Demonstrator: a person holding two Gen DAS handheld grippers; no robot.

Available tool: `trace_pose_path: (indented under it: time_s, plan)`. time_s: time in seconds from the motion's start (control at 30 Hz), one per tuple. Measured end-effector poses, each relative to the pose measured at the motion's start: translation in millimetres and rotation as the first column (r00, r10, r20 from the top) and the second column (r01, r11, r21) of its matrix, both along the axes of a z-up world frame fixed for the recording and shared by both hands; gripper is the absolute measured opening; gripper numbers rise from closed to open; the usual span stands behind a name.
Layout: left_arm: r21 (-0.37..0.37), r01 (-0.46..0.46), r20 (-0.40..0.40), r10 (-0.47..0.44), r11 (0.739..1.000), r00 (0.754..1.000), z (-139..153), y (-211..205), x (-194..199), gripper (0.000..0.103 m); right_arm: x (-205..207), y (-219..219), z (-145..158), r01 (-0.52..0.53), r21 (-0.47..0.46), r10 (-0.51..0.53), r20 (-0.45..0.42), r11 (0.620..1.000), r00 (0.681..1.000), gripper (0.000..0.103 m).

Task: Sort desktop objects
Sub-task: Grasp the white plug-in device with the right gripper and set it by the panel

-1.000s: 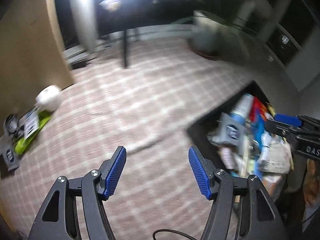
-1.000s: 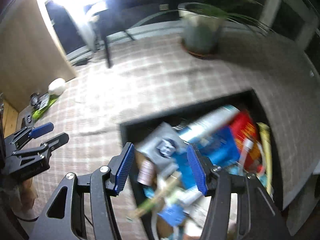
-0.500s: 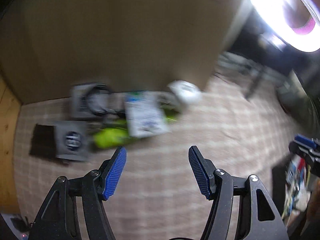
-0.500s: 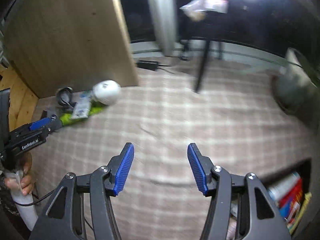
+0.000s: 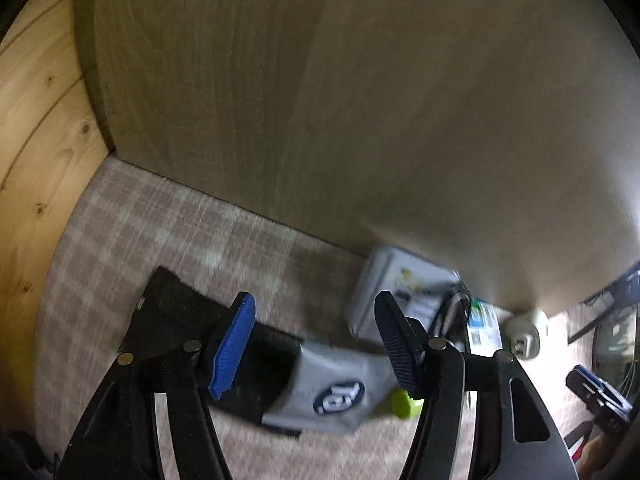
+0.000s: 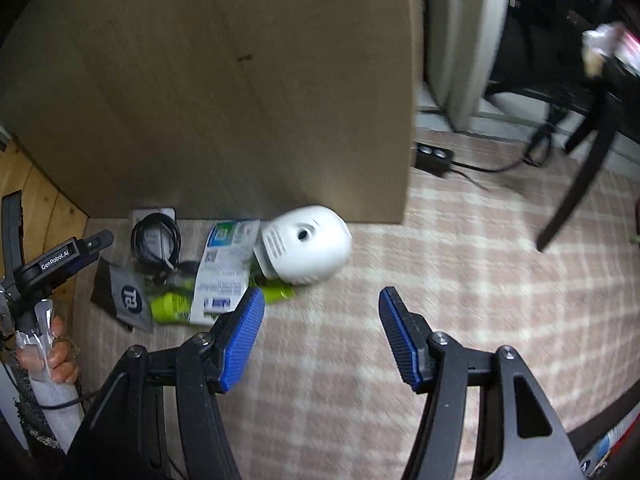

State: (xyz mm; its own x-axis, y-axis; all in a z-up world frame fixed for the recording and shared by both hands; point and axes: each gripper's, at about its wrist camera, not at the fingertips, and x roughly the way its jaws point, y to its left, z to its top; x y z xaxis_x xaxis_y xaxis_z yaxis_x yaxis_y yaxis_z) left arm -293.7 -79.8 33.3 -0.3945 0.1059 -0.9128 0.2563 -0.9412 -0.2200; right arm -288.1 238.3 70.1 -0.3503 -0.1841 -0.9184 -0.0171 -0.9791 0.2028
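A cluster of objects lies on the checked tablecloth against a wooden board. In the right wrist view I see a white rounded camera device [image 6: 306, 246], a white leaflet [image 6: 224, 270], a green tube [image 6: 176, 304], a grey tea packet [image 6: 128, 298] and a coiled black cable [image 6: 156, 240]. My left gripper [image 5: 316, 346] is open just above the grey tea packet [image 5: 334, 390], which lies on a black pouch [image 5: 176, 320]. My right gripper [image 6: 320, 334] is open and empty, in front of the white device.
The wooden board [image 6: 224, 80] stands behind the cluster, with a pine wall [image 5: 36, 160] at the left. A black power strip [image 6: 434, 158] and a chair leg [image 6: 576, 184] are at the right. A white box [image 5: 400, 292] lies beside the cable.
Both grippers have swung left, away from the box of items, toward the cluster by the board. The left gripper has closed in over the tea packet. Both stay open.
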Motion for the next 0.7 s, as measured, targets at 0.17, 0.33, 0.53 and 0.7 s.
trace_pose_path:
  time_s: [0.17,0.33,0.53,0.7]
  plan:
    - [0.065,-0.019,0.000,0.019,0.998,1.000,-17.0,-1.2,-13.5,0.059,-18.9,-14.5,-3.8,0.002,0.022,-0.001,-0.021,1.000,1.000,0.059]
    - [0.130,-0.022,-0.017,0.024,0.991,1.000,-27.5,7.4,-18.5,0.060,-29.1,-25.9,-13.1,0.000,0.049,0.000,-0.014,0.999,1.000,0.059]
    - [0.157,0.009,-0.035,-0.004,0.988,0.999,-33.0,22.0,-15.5,0.062,-39.4,-33.6,-30.5,0.014,0.093,-0.014,0.004,0.996,1.000,0.065]
    - [0.184,0.004,-0.038,0.003,0.983,0.999,-37.9,24.9,-13.0,0.063,-42.7,-31.4,-34.9,0.029,0.089,-0.030,0.008,0.996,1.000,0.066]
